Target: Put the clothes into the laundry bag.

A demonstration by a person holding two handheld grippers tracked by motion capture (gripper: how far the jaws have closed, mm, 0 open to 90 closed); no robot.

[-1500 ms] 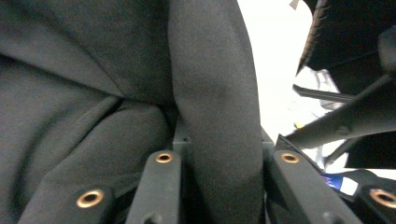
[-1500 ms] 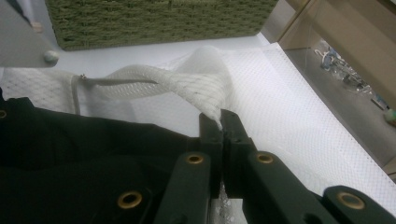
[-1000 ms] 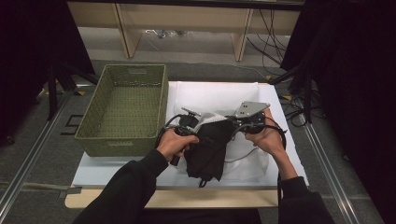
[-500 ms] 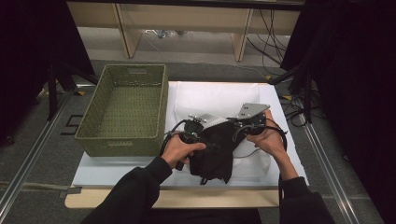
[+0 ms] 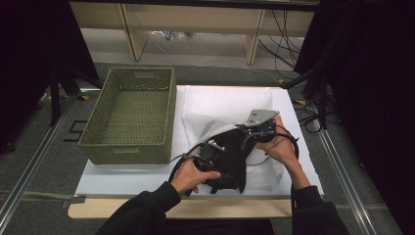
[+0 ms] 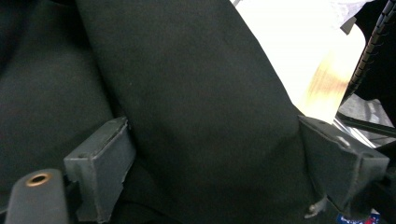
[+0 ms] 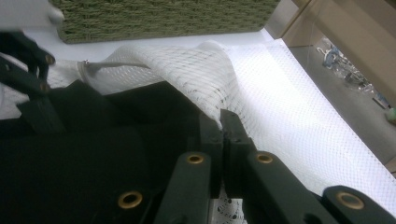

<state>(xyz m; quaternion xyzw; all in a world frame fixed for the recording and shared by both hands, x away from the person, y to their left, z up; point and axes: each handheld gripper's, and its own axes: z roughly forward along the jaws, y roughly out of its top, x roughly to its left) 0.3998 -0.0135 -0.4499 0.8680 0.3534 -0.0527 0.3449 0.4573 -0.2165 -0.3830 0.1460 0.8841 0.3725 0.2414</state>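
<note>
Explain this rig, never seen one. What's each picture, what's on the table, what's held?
No robot here: a person holds a hand-operated gripper in each hand. The high view looks down on the table; the other two pictures come from cameras riding on each gripper.

On the table lie a white sheet, a green woven basket, a white mesh bag and a black garment.

The left gripper stands open with black cloth between its fingers. The right gripper is shut on the mesh bag's edge.

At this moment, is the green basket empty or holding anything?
Empty: the high view shows the green basket with only bare woven floor; the black garment lies outside it.
</note>
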